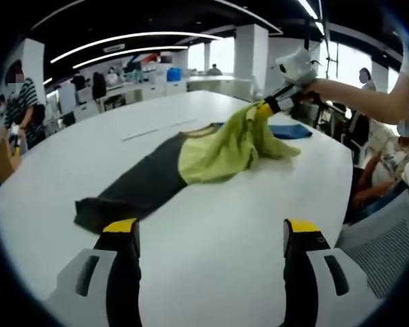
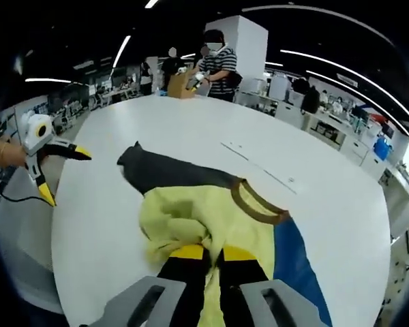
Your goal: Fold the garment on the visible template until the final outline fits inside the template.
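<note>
A garment lies on the white table [image 1: 211, 238]: its dark grey part [image 1: 140, 184] stretches toward me, its yellow-green part [image 1: 221, 150] is bunched and lifted at the far end. My right gripper [image 1: 264, 107] is shut on that yellow cloth and holds it up. In the right gripper view the same gripper [image 2: 213, 254] pinches the yellow fabric [image 2: 184, 218], with the brown neckline [image 2: 255, 204] and the grey part [image 2: 170, 176] beyond. A blue template [image 2: 296, 262] lies under the cloth, also seen as a blue template [image 1: 291, 131]. My left gripper [image 1: 211, 228] stands open above bare table; it also appears as the left gripper [image 2: 67, 174] at the table's edge.
The table [image 2: 191, 129] is large and oval, with a faint tape line [image 2: 259, 167] across it. People stand and sit around it: a person in a striped shirt [image 2: 218, 68] at the far end, a seated person [image 1: 388, 170] beside the right edge. Desks fill the background.
</note>
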The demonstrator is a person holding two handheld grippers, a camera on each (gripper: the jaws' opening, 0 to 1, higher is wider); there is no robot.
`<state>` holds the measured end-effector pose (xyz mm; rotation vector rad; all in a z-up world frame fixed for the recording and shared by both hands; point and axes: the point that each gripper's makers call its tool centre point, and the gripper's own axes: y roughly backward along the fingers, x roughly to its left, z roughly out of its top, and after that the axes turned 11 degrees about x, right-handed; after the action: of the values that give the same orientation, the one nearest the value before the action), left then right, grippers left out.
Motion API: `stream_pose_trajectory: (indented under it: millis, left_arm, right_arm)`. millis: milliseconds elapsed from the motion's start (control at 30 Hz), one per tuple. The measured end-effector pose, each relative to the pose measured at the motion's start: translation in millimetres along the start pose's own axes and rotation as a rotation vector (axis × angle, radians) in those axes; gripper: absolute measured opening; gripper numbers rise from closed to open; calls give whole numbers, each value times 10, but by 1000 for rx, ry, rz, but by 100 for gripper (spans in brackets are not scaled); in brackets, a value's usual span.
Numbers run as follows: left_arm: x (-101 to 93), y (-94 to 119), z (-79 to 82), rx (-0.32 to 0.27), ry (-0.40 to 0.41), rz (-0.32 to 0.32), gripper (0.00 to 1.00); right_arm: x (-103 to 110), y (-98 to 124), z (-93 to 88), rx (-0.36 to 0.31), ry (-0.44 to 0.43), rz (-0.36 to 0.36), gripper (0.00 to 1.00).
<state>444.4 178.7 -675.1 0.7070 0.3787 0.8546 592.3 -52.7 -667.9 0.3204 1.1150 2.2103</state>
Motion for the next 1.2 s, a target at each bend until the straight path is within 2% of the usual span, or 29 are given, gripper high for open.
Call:
stream_pose_trajectory:
  millis: [267, 433, 867, 1033, 1100, 1200]
  left_arm:
    - [13, -30, -18, 6, 9, -3, 81]
    - [13, -58, -20, 10, 11, -8, 80]
    - [13, -123, -37, 22, 17, -25, 77]
    - [11, -133, -32, 22, 19, -27, 76]
    - [7, -133, -25, 21, 19, -29, 75]
    - [3, -130, -2, 16, 19, -27, 75]
  right_arm:
    - [-229, -232, -73, 73, 87, -26, 2]
    - [-329, -388, -185, 130, 134, -49, 2]
    - [-430, -647, -380, 198, 130, -51, 2]
    - [-451, -675, -446, 212, 84, -48, 3]
    - [-461, -663, -439, 190, -1, -47, 5]
    - [-456, -585, -418, 159, -80, -37, 12]
